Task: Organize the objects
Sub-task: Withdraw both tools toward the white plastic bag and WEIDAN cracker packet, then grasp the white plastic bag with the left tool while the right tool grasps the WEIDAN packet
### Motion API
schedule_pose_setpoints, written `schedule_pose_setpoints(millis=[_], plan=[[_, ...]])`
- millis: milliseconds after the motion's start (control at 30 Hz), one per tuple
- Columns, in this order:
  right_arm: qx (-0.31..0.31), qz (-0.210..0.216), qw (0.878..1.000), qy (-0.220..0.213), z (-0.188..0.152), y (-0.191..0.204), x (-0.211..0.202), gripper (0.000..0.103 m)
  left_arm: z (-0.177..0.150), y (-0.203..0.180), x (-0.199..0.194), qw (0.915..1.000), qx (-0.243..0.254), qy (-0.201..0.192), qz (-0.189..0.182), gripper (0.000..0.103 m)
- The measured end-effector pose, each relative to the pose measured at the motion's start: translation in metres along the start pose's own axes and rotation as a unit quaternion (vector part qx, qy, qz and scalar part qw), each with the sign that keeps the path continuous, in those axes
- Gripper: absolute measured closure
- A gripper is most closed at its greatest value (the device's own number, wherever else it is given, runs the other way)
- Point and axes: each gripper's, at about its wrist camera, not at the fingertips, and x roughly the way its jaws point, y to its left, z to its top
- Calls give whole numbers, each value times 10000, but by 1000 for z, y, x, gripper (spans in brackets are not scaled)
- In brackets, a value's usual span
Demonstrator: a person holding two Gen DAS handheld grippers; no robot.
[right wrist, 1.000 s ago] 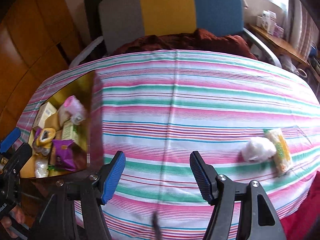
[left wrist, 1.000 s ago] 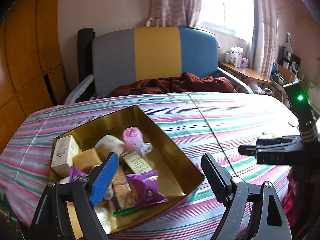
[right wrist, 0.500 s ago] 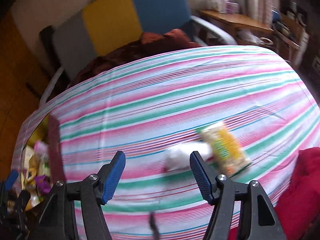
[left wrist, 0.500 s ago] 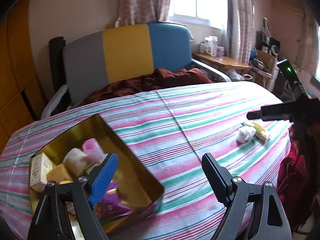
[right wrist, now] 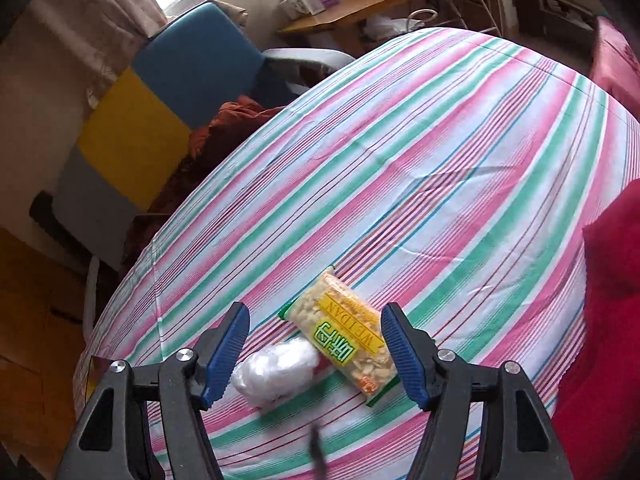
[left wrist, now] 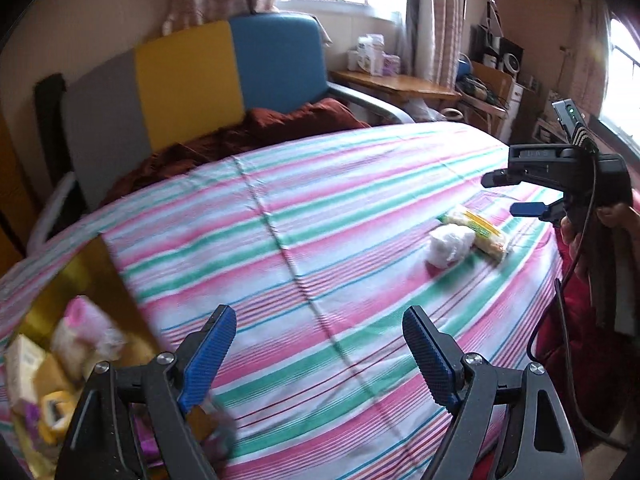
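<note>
Both grippers had swung away from the gold tray (left wrist: 90, 264). Right gripper (right wrist: 316, 354) (jaws parted, gripping nothing) hung over the snack packet (right wrist: 344, 338) and white wad (right wrist: 276, 372); left gripper (left wrist: 318, 356) was likewise unclenched. Pickup seemed imminent.

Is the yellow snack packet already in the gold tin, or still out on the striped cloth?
Out. The yellow snack packet lies flat on the striped cloth beside a white wrapped bundle; the gold tin sits far across the table.
</note>
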Motion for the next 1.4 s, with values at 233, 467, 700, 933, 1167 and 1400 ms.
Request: schedule_pose_setpoints(millis=[233, 467, 700, 933, 1167, 1400], plan=[[25, 115, 9998, 187, -3, 0, 6, 34, 19, -37, 41, 9976, 297, 203, -596, 21], [226, 330, 9989, 262, -1, -11, 7, 34, 40, -84, 80, 9892, 893, 234, -1136, 24], [425, 493, 9974, 325, 1, -15, 11, 33, 65, -121, 131, 9769, 1627, 443, -1315, 24], [504, 527, 9966, 381, 1, -17, 14, 32, 59, -117, 159, 9785, 1337, 747, -1384, 66], [404, 305, 9978, 418, 0, -13, 17, 32, 19, -62, 119, 9936, 375, 519, -928, 66], [-142, -560, 9970, 506, -3, 0, 27, 32, -20, -36, 87, 9977, 6, 218, -637, 66]])
